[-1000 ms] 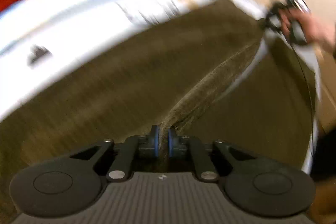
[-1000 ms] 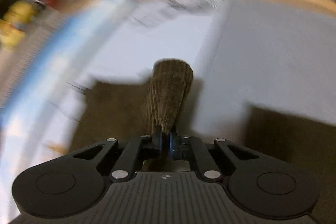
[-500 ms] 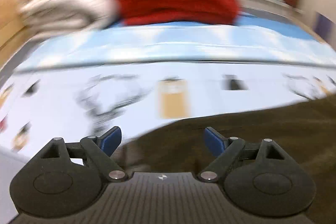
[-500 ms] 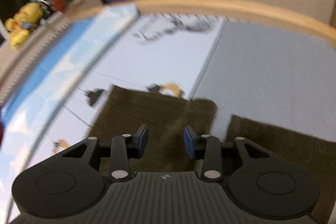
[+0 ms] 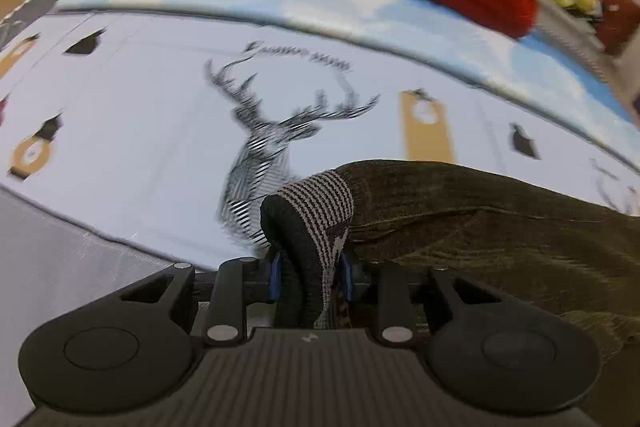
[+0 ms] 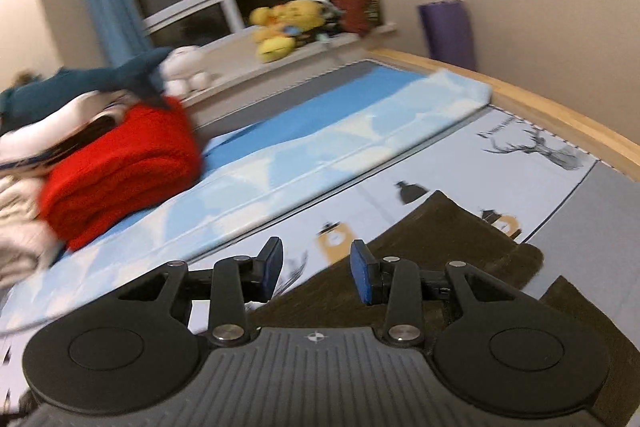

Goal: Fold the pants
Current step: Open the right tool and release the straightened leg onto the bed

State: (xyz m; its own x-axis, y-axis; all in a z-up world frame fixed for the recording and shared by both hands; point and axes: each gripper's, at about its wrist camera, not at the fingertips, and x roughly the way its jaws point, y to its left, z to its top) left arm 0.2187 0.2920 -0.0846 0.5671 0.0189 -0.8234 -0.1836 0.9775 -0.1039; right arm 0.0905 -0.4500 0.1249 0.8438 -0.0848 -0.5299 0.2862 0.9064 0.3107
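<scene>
Left tongs (image 5: 310,277) just closed, seemingly gripping pants (image 5: 480,219) waistband, right tongs (image 6: 316,269) released

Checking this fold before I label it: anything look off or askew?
Mostly tidy. The left gripper, whose jaws have just been closing, pinches the pants at the striped waistband, which bunches up off the bedsheet. The right gripper is open with nothing between its jaws.
</scene>
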